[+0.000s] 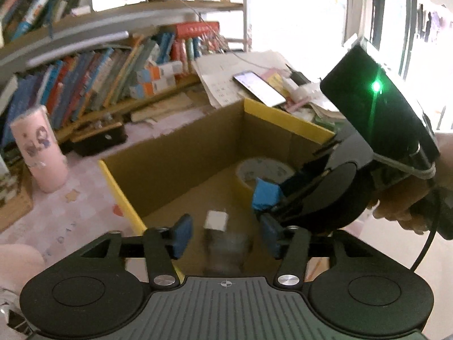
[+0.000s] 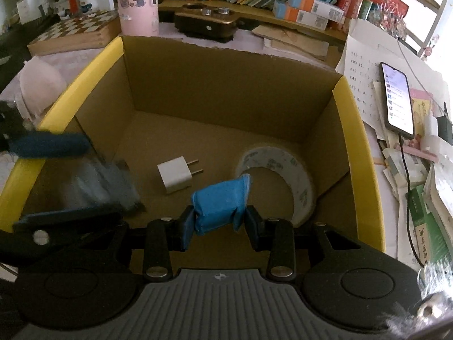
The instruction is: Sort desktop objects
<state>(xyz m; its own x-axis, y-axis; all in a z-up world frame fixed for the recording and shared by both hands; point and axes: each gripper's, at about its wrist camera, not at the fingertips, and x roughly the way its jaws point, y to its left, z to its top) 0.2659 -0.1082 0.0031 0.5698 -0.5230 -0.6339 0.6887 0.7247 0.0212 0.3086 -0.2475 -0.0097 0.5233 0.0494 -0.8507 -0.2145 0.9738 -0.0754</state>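
The right hand-held gripper [image 2: 216, 222] is clamping a blue packet [image 2: 219, 202] over a cardboard box [image 2: 226, 85], the packet's long axis pointing forward. The left hand-held gripper [image 1: 225, 236] is standing apart, holding nothing. Inside the box, a white charger plug [image 2: 175, 174] is lying with prongs pointing right, beside a tape roll [image 2: 279, 167].

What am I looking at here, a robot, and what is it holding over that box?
No robot: a person holds a two-fingered tool in each hand, with a camera on each looking along its fingers. The right tool is shut on a blue packet over the cardboard box. The left tool is open over a blurred clear object; I cannot tell what it is. In the box lie a white plug adapter and a roll of tape. Beside the box lie a phone, papers and a pink tumbler.
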